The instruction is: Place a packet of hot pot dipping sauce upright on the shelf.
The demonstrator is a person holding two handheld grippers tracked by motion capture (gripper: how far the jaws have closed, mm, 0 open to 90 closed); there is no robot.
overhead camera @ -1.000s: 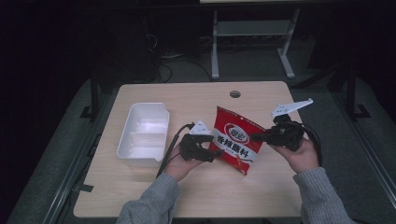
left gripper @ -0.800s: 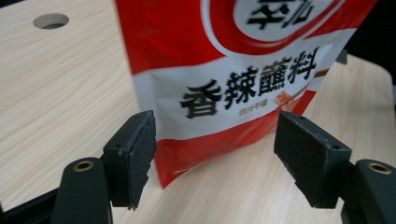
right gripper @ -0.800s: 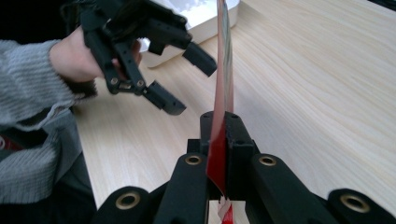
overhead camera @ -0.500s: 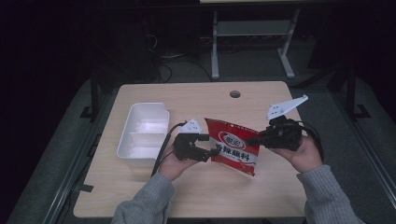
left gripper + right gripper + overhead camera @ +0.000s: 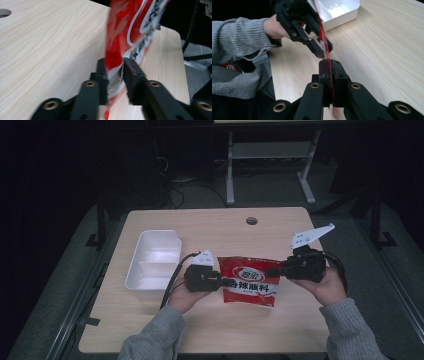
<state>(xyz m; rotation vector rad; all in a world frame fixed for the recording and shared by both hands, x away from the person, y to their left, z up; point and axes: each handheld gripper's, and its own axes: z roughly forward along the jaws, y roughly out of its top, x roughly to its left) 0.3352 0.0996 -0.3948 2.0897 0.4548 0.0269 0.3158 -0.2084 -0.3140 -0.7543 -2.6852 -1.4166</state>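
A red seasoning packet [image 5: 250, 281] with white lettering hangs just above the wooden table [image 5: 210, 227], stretched between both grippers. My left gripper [image 5: 225, 283] is shut on the packet's left edge; in the left gripper view its jaws [image 5: 115, 73] pinch the red film [image 5: 130, 25]. My right gripper [image 5: 271, 269] is shut on the packet's upper right edge. In the right gripper view the packet [image 5: 324, 45] is edge-on, clamped between the jaws [image 5: 330, 72], with the left gripper [image 5: 304, 27] and a grey-sleeved hand beyond it.
A white two-compartment tray [image 5: 152, 260] stands at the table's left, also seen far off as the tray [image 5: 339, 11] in the right gripper view. A round cable hole [image 5: 251, 220] lies near the back edge. Dark floor and a metal stand lie behind.
The packet has turned from a tilted, upright pose to lying wide and level between the grippers. The left gripper shifted slightly left; both keep their hold.
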